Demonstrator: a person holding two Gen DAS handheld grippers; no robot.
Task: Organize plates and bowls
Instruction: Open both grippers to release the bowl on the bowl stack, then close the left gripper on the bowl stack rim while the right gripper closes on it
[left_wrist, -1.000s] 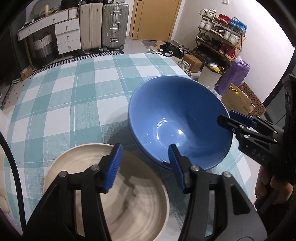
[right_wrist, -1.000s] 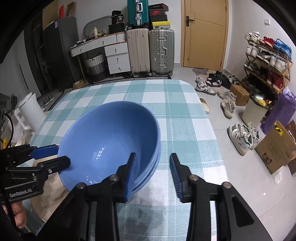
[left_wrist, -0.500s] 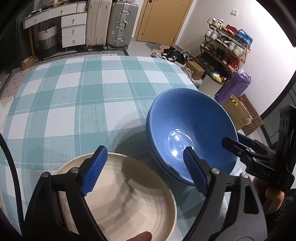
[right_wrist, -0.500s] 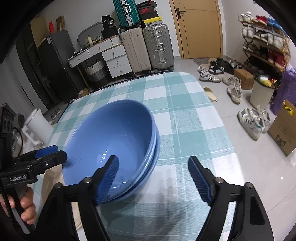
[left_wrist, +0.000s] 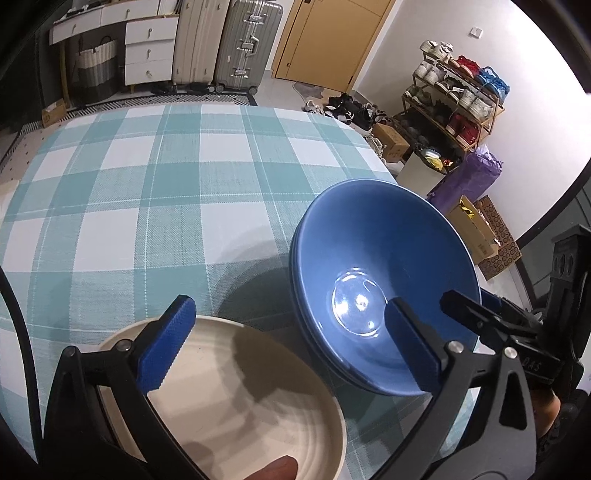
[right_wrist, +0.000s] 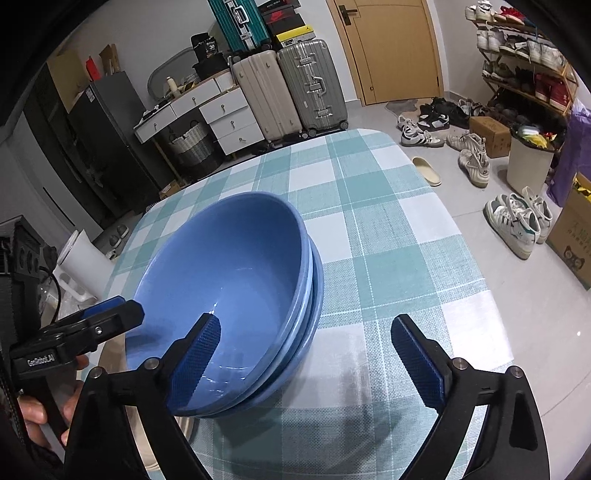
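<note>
Left gripper (left_wrist: 291, 347): its fingers (left_wrist: 166, 347) have just been opening and now stand wide, one over the cream plate (left_wrist: 258, 417), the other over the near rim of the blue bowls (left_wrist: 369, 258); neither pad presses on anything.
Right gripper (right_wrist: 314, 362): its jaws have just been opening too; the rim they clasped a second ago is free, with one finger inside the bowl and the other out over the worktop (right_wrist: 388, 229).
Blue bowls: released, now resting stacked on the worktop beside the plate.

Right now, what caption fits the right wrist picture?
Open right tool over stacked blue bowls on a checked tablecloth.
</note>
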